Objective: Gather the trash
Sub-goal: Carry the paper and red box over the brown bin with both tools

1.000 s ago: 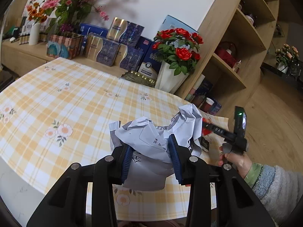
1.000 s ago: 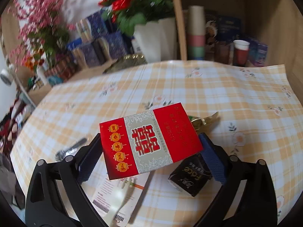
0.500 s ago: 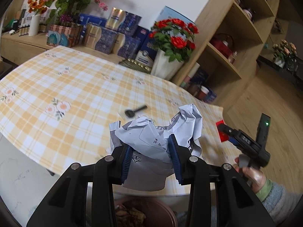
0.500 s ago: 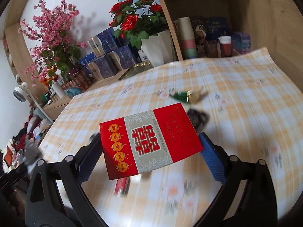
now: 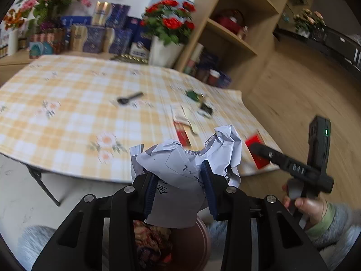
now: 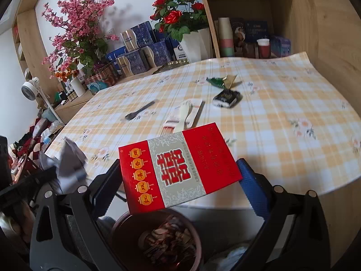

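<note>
My left gripper point(image 5: 180, 180) is shut on a crumpled white paper point(image 5: 178, 158), held just off the table's near edge above a brown bin point(image 5: 194, 237) with scraps in it. My right gripper point(image 6: 178, 167) is shut on a flat red packet point(image 6: 178, 164) with a grey band, held by its two side edges over the same bin point(image 6: 117, 223). In the left wrist view the right gripper point(image 5: 255, 146) shows to the right with the red packet point(image 5: 256, 141), a hand below it. The right wrist view shows the white paper point(image 6: 67, 155) at the left.
The checked yellow tablecloth point(image 6: 282, 113) carries a black plastic fork point(image 6: 141, 110), a paper sleeve with a white utensil point(image 6: 185, 115), a black wrapper point(image 6: 226, 97) and a green and gold wrapper point(image 6: 222, 81). Flower pots, tins and wooden shelves stand behind.
Both grippers have drawn back from over the table to its near edge, each keeping its load. The brown bin has come into view beneath them.
</note>
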Tool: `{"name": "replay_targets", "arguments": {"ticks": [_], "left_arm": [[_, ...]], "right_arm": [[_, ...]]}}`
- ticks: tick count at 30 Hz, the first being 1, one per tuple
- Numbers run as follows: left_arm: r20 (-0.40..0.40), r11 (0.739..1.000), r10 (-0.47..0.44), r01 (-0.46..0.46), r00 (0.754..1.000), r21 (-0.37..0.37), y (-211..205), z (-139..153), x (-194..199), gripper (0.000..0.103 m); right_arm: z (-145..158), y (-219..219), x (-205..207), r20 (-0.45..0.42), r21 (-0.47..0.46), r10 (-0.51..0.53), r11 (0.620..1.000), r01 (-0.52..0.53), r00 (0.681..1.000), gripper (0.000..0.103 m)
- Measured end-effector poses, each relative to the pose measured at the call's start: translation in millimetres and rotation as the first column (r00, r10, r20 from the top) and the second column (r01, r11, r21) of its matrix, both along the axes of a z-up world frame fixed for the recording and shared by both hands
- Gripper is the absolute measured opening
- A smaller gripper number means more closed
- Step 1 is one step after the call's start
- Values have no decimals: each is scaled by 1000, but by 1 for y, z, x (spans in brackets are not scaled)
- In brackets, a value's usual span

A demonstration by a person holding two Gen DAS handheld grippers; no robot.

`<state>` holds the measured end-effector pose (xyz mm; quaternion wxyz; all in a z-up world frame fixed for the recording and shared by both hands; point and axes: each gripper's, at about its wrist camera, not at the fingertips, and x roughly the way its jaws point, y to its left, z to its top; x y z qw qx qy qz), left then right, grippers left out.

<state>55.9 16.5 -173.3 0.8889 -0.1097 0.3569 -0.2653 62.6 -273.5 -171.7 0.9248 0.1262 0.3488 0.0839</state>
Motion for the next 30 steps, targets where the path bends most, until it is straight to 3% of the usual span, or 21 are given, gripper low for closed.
{"name": "replay_targets", "arguments": {"ticks": [6, 9, 17, 21, 30], "left_arm": [[-72, 998, -21, 26, 997, 63, -3, -34, -15, 38], [-162, 998, -18, 28, 987, 63, -2, -59, -14, 39], [-333, 999, 9, -22, 943, -35, 20, -95, 3, 39], [-338, 996, 22, -50, 941, -74, 28, -95, 3, 39], [-328, 1000, 13, -16, 945, -8, 15, -94, 0, 40]], "right_arm": [[1, 4, -15, 3, 2, 7, 1000, -7, 1000, 96], [2, 2, -21, 11, 3, -2, 1000, 2, 1000, 96], [-9, 3, -37, -14, 11, 3, 1000, -3, 1000, 96], [-12, 8, -44, -15, -9, 19, 1000, -19, 1000, 96], [-18, 5, -42, -31, 5, 7, 1000, -7, 1000, 96]]}}
